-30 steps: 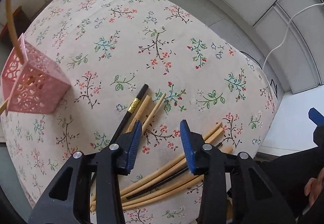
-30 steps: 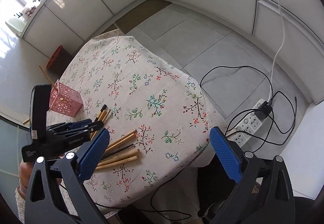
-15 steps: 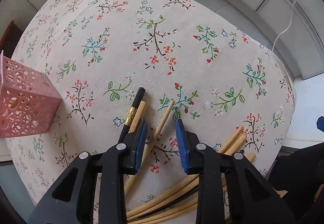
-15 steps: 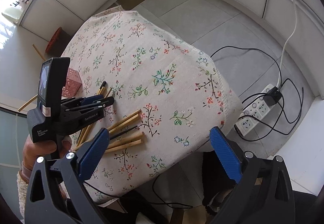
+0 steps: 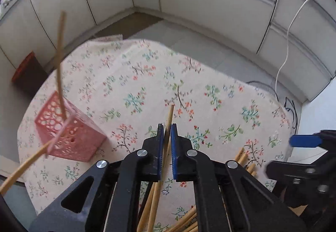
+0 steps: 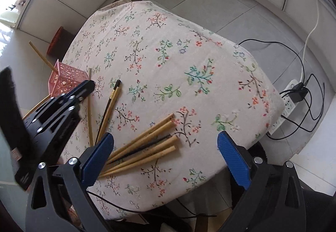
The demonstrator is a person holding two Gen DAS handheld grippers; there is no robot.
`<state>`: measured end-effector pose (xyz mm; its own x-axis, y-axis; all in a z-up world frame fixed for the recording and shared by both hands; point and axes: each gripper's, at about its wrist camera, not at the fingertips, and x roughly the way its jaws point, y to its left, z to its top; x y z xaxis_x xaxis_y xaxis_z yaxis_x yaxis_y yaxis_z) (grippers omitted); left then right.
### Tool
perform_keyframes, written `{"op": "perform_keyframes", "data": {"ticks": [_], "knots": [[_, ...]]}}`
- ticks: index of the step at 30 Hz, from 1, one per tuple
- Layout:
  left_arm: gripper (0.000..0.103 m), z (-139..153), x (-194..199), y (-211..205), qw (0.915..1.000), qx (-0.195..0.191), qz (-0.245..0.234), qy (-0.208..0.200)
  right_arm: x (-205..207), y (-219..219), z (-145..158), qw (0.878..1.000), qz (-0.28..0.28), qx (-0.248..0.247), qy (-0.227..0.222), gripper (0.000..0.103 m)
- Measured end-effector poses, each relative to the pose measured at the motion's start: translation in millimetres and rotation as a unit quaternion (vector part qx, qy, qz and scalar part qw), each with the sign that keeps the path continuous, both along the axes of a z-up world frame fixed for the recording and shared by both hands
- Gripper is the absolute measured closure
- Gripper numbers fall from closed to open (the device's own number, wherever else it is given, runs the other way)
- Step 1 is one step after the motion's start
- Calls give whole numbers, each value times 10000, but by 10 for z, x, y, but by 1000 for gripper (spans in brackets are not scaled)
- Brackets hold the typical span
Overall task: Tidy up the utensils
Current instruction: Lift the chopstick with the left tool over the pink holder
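My left gripper (image 5: pixel 166 129) is shut on a wooden chopstick (image 5: pixel 170 114), whose tip sticks out past the jaws and is raised above the cloth. The pink perforated holder (image 5: pixel 71 137) stands to its left with two chopsticks (image 5: pixel 59 59) in it. In the right wrist view the left gripper (image 6: pixel 84 87) sits beside the pink holder (image 6: pixel 67 78). A pile of wooden chopsticks (image 6: pixel 147 143) lies near the table's front edge. A black and a wooden chopstick (image 6: pixel 111 104) lie beside it. My right gripper (image 6: pixel 166 158) is open and empty above the pile.
The table (image 6: pixel 178 47) has a floral cloth. A power strip with cables (image 6: pixel 294 93) lies on the floor to the right. A dark red box (image 6: pixel 58 41) stands on the floor behind the table.
My left gripper closed on a wooden chopstick and lifted it, tilting up towards the pink holder. My right gripper moved closer over the chopstick pile and stayed open.
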<state>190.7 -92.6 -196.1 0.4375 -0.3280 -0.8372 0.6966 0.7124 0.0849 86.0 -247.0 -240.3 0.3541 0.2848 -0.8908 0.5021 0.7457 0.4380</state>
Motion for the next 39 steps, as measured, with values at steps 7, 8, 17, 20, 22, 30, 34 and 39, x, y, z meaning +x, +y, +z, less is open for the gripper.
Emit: {"op": "perform_keyframes", "data": {"ticks": [7,8,17,20,22,30,34,39], "knots": [[99,831,-404,398,9935,-752,223,-827,477,307,-219,9985,34,424,343,27],[99,882,-450,475,9923,-801,263,-908,551,347,-252,9982,40,437,410,29],[99,1259,-635,881,9818,-1274,544,-1301,1072,664,-398,9977,76,36,673,64],[99,1297,-657,921,9803,-1345,578,-1328,1122,709,-486,9963,144,-161,831,75],[99,1305,-641,943,9797,-1367,629,-1328,1161,750,-460,9961,192,-392,767,78],[99,1324,-624,1047,9773,-1447,756,-1350,1221,739,-498,9963,-55,122,853,78],[99,1308,-616,1066,9772,-1452,788,-1335,1230,719,-509,9962,-112,68,867,78],[99,1296,-612,1070,9774,-1433,822,-1320,1316,865,-498,9960,-43,-265,852,76]]}}
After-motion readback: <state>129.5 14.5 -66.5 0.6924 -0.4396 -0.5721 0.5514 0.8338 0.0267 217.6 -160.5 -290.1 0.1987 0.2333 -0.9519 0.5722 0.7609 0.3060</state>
